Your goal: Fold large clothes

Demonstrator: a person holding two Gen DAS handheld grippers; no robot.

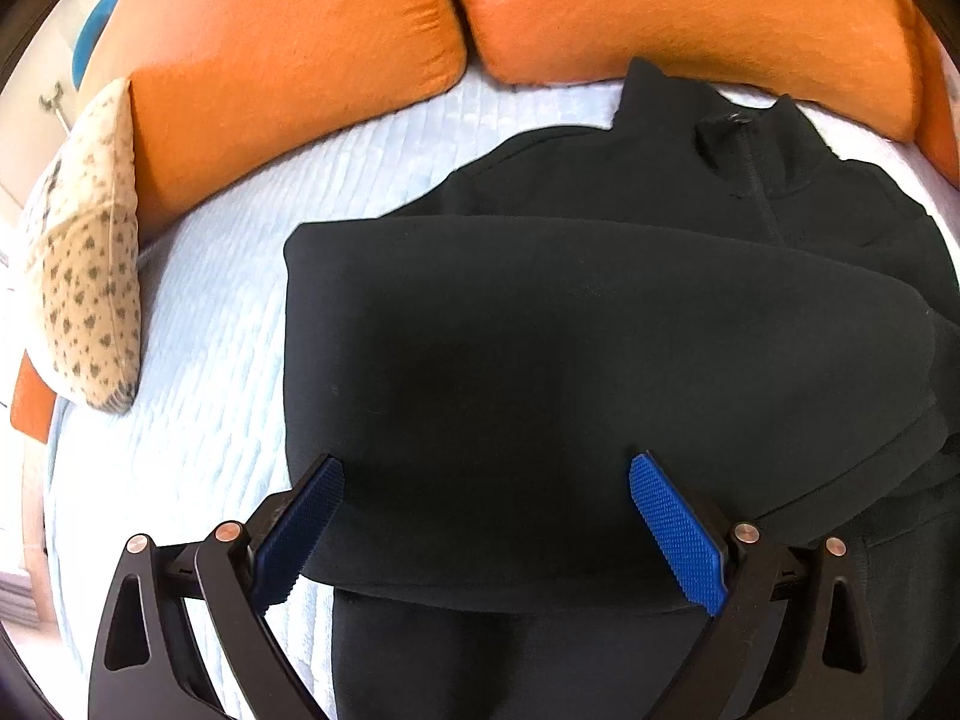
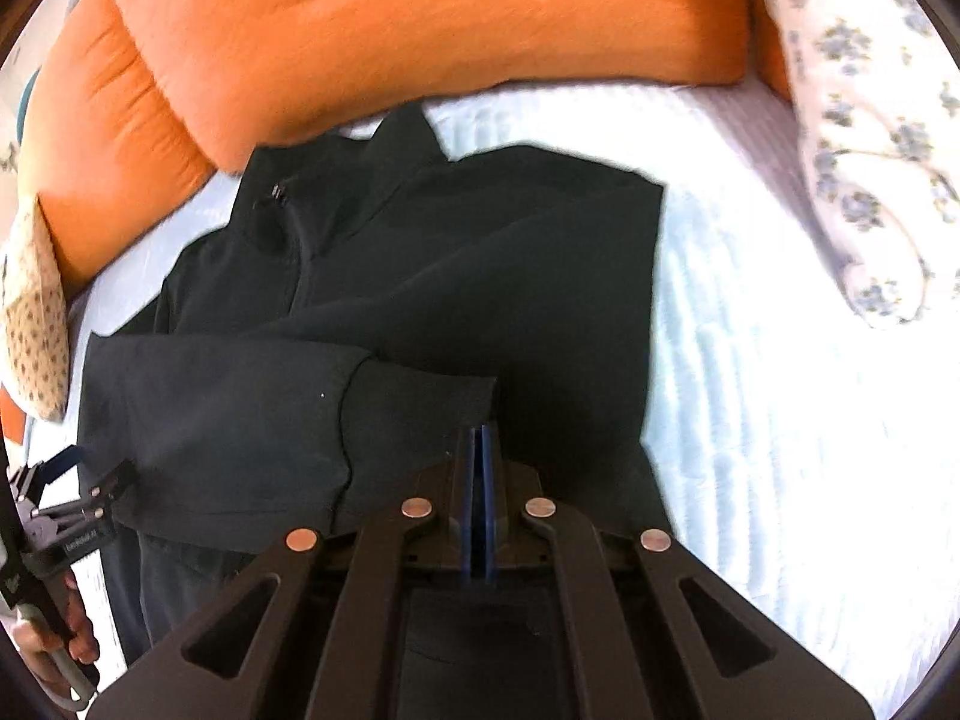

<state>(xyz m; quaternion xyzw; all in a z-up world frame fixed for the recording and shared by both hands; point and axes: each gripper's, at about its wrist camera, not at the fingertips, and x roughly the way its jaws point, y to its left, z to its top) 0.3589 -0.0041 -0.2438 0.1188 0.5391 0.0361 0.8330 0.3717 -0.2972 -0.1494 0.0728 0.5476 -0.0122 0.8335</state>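
A black zip-neck jacket [image 1: 600, 312] lies on the pale blue bedcover, collar toward the orange cushions. One sleeve [image 2: 240, 414] is folded across the body. My left gripper [image 1: 486, 480] hovers open above the jacket's lower part, its blue pads [image 1: 672, 528] spread wide with nothing pinched. In the right wrist view it shows at the left edge as the left gripper [image 2: 78, 480], held by a hand. My right gripper [image 2: 480, 438] is shut, its pads pressed together at the end of the sleeve's cuff [image 2: 420, 414], with the cuff's edge pinched at the tips.
Two orange cushions [image 1: 300, 60] line the far side of the bed. A cream patterned pillow [image 1: 90, 252] lies at the left, a white floral pillow [image 2: 870, 150] at the right. Pale blue quilted bedcover [image 2: 780, 390] surrounds the jacket.
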